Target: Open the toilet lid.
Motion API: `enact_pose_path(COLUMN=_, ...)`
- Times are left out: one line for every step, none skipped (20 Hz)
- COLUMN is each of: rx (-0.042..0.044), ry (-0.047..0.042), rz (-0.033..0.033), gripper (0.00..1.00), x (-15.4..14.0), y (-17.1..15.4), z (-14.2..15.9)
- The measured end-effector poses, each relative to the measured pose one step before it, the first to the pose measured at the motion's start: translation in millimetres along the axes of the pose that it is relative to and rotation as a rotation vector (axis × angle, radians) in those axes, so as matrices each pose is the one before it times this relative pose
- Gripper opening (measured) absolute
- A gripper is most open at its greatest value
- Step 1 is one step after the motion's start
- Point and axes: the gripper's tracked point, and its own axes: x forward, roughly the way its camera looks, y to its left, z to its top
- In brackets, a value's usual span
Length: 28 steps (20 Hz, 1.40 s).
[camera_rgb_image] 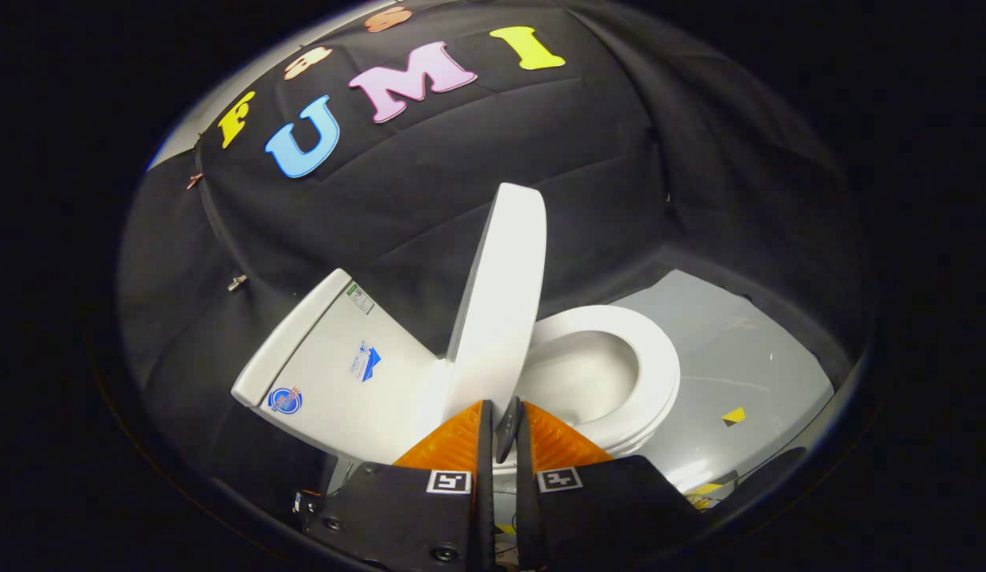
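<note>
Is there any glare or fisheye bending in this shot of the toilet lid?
Gripper view: the raised toilet lid bows from fisheye distortion; soft glare on the grey floor; the seat looks sharp; the claw appears nearly closed with the lid's edge between its fingers.

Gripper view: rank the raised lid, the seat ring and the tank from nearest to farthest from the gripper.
1. Lid, its edge between the fingers of the gripper.
2. Seat ring, just ahead, open side of the lid.
3. Tank, behind the lid; close to the seat ring's rank.

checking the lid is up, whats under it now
The raised lid uncovers the white seat ring and bowl. The hand-held gripper hides the lid's near edge.
</note>
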Motion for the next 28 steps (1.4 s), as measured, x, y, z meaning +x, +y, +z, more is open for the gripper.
enact_pose_path(rx=-0.02131, ry=-0.00914, rz=0.00255, gripper=0.16, x=-1.89, y=8.79, z=2.55)
enact_pose_path(rx=-0.02148, ry=-0.00717, rz=0.00468, gripper=0.16, x=-1.38, y=9.93, z=1.08)
enact_pose_path(rx=-0.01900, ry=-0.00853, rz=0.00655, gripper=0.16, x=-0.86, y=10.39, z=1.97)
enact_pose_path(rx=-0.01794, ry=-0.00760, rz=0.00779, gripper=0.16, x=-1.37, y=9.29, z=2.43)
enact_pose_path(rx=-0.01501, ry=-0.00634, rz=0.00956, gripper=0.16, x=-1.72, y=10.52, z=1.89)
enact_pose_path(rx=-0.01402, ry=-0.00663, rz=0.01279, gripper=0.16, x=-0.78, y=10.45, z=1.67)
enact_pose_path(rx=-0.01436, ry=-0.00495, rz=0.01432, gripper=0.16, x=0.07, y=11.75, z=0.99)
enact_pose_path(rx=-0.01519, ry=-0.00615, rz=0.01319, gripper=0.16, x=-0.18, y=10.70, z=1.51)
enact_pose_path(rx=-0.01488, ry=-0.00406, rz=0.01386, gripper=0.16, x=0.85, y=10.61, z=1.06)
enact_pose_path(rx=-0.01308, ry=-0.00533, rz=0.01588, gripper=0.17, x=1.69, y=11.57, z=0.87)
enact_pose_path(rx=-0.01248, ry=-0.00344, rz=0.01753, gripper=0.18, x=0.22, y=11.78, z=0.30)
enact_pose_path(rx=-0.01276, ry=-0.00222, rz=0.01725, gripper=0.20, x=1.33, y=11.32, z=-0.03)
enact_pose_path(rx=-0.01340, ry=-0.00113, rz=0.01595, gripper=0.21, x=2.39, y=10.80, z=0.30)
enact_pose_path(rx=-0.01469, ry=0.00025, rz=0.01268, gripper=0.21, x=2.60, y=9.65, z=0.01)
enact_pose_path(rx=-0.01417, ry=-0.00130, rz=0.01059, gripper=0.21, x=2.80, y=9.06, z=-1.09)
enact_pose_path(rx=-0.01255, ry=-0.00039, rz=0.01085, gripper=0.21, x=1.90, y=8.60, z=-0.13)
enact_pose_path(rx=-0.00937, ry=0.00093, rz=0.01271, gripper=0.21, x=2.37, y=8.99, z=0.12)
enact_pose_path(rx=-0.00884, ry=0.00124, rz=0.01483, gripper=0.21, x=2.22, y=8.30, z=-0.17)
enact_pose_path(rx=-0.00818, ry=0.00256, rz=0.00922, gripper=0.21, x=2.58, y=6.17, z=-0.41)
enact_pose_path(rx=-0.00819, ry=0.00420, rz=0.00819, gripper=0.21, x=3.25, y=6.04, z=0.36)
enact_pose_path(rx=-0.00779, ry=0.00443, rz=0.00779, gripper=0.21, x=2.25, y=5.48, z=-0.12)
enact_pose_path(rx=-0.00625, ry=0.00178, rz=0.00956, gripper=0.21, x=2.73, y=5.41, z=-0.37)
enact_pose_path(rx=-0.00614, ry=0.00334, rz=0.01037, gripper=0.21, x=2.80, y=5.88, z=-0.27)
enact_pose_path(rx=-0.00704, ry=0.00331, rz=0.01177, gripper=0.21, x=2.88, y=6.62, z=-1.09)
enact_pose_path(rx=-0.00700, ry=0.00380, rz=0.00900, gripper=0.21, x=2.36, y=5.59, z=-1.57)
enact_pose_path(rx=-0.00829, ry=0.00325, rz=0.00997, gripper=0.21, x=2.77, y=4.81, z=-1.25)
enact_pose_path(rx=-0.00790, ry=0.00476, rz=0.01034, gripper=0.21, x=2.32, y=4.88, z=-1.64)
enact_pose_path(rx=-0.00446, ry=0.00370, rz=0.01115, gripper=0.21, x=3.13, y=4.88, z=-0.33)
